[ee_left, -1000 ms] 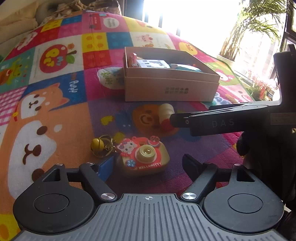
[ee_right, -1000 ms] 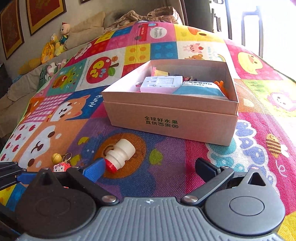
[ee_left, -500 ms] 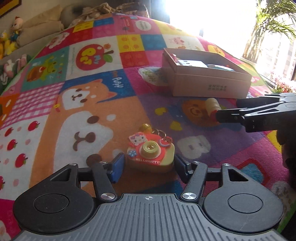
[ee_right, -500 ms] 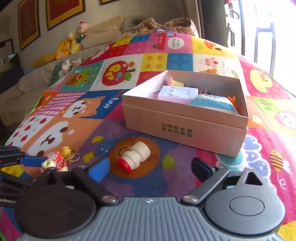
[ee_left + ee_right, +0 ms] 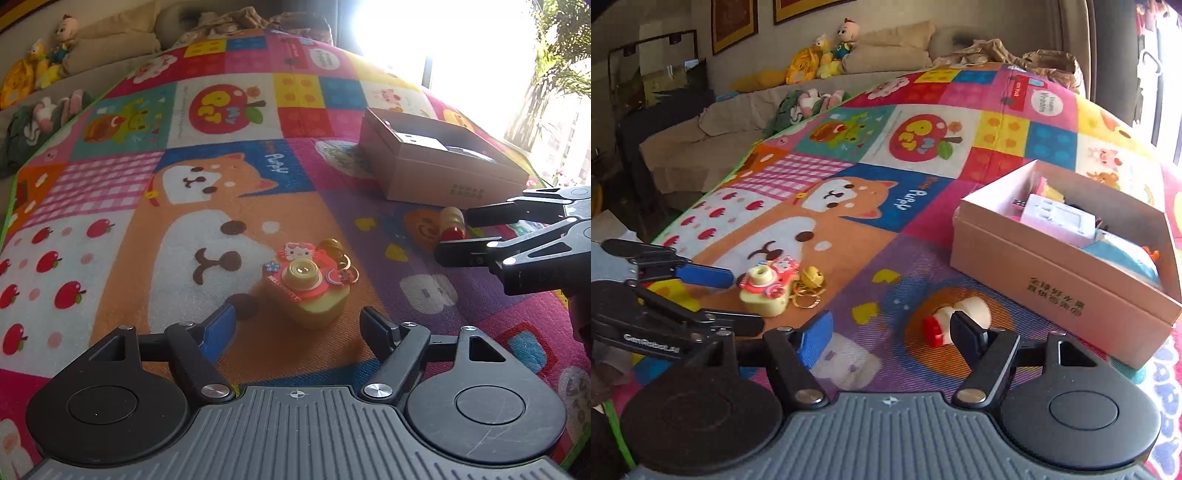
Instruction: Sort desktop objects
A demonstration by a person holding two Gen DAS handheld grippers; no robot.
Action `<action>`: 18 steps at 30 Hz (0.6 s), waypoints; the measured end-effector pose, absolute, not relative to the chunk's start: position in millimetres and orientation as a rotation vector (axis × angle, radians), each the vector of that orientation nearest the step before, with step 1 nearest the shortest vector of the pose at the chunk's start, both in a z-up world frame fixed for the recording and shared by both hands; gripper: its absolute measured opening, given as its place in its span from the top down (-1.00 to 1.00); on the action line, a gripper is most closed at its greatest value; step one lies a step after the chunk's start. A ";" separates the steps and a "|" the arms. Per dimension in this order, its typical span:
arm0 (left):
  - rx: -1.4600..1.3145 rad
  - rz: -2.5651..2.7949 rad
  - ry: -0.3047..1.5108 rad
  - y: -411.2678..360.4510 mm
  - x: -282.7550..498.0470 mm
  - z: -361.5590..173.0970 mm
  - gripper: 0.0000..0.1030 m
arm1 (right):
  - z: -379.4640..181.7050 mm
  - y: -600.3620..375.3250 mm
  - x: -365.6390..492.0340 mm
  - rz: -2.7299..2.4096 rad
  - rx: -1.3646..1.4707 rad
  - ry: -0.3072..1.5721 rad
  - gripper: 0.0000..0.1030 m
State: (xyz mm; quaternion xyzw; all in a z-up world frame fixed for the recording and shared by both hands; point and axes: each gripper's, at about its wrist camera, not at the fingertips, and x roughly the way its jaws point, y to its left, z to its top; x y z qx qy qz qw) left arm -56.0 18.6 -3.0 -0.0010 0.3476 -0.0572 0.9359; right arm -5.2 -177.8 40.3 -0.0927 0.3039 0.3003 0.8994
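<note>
Both grippers reach for loose toys: the left gripper [image 5: 299, 325], jaws reopening, brackets the toy camera [image 5: 308, 286]; the right gripper [image 5: 890, 328], narrowing, nears the small bottle [image 5: 955, 317] at one o'clock. Next: pinch, carry to the box [image 5: 1067, 291].

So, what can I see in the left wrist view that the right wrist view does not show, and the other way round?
Only the left wrist view shows the potted palm by the bright window. Only the right wrist view shows the framed pictures on the wall and the orange item inside the box. Both show the toy camera with its gold bell, the small bottle with a red cap, the cardboard box, the left gripper and the right gripper, both open.
</note>
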 end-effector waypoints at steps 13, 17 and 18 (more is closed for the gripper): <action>0.011 -0.154 0.698 18.3 -31.4 -1.8 -0.72 | 30.3 -185.4 37.6 0.669 -0.214 0.706 -0.38; 0.033 -0.201 0.697 7.5 -30.9 0.3 -0.74 | 28.8 -186.8 33.3 0.701 -0.167 0.756 -0.38; 0.036 -0.213 0.697 5.5 -32.4 0.4 -0.79 | 29.7 -188.2 30.2 0.718 -0.153 0.763 -0.38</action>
